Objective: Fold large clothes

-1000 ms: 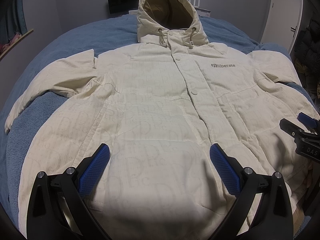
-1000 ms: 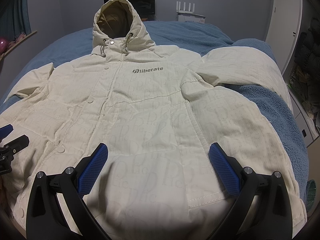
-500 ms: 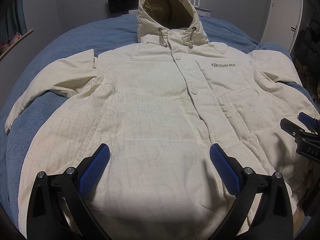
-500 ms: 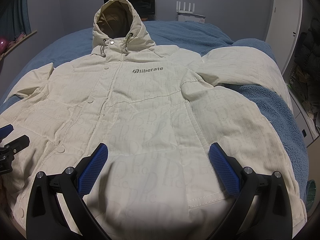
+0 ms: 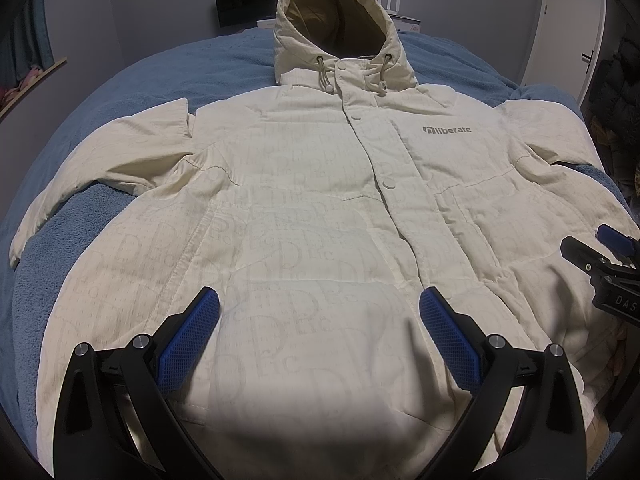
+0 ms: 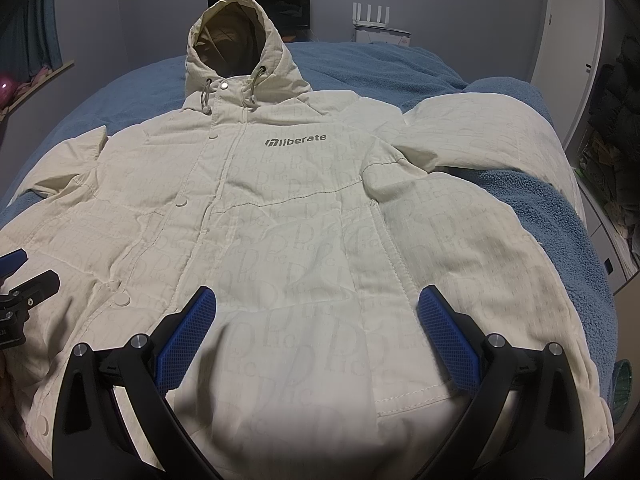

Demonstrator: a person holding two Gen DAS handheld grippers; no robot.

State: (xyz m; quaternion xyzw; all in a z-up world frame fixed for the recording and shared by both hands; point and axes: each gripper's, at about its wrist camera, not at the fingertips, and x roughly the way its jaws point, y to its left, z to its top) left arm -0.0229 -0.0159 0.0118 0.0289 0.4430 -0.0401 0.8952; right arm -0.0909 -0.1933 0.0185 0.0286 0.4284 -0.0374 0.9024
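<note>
Left gripper (image 5: 319, 320): two black arms of moulded plastic, broad at the base with triangular cut-outs, each ending in blue fingers (image 5: 188, 338) with a fine cross-hatched grip texture; two round silver screw heads on each arm near the finger joint. Right gripper (image 6: 317, 320): same build, black arms, blue textured fingers (image 6: 448, 340), paired silver screws. At the right edge of the left wrist frame, the right gripper's side shows black housing, small screws, white lettering "DAS" and a blue fingertip.
</note>
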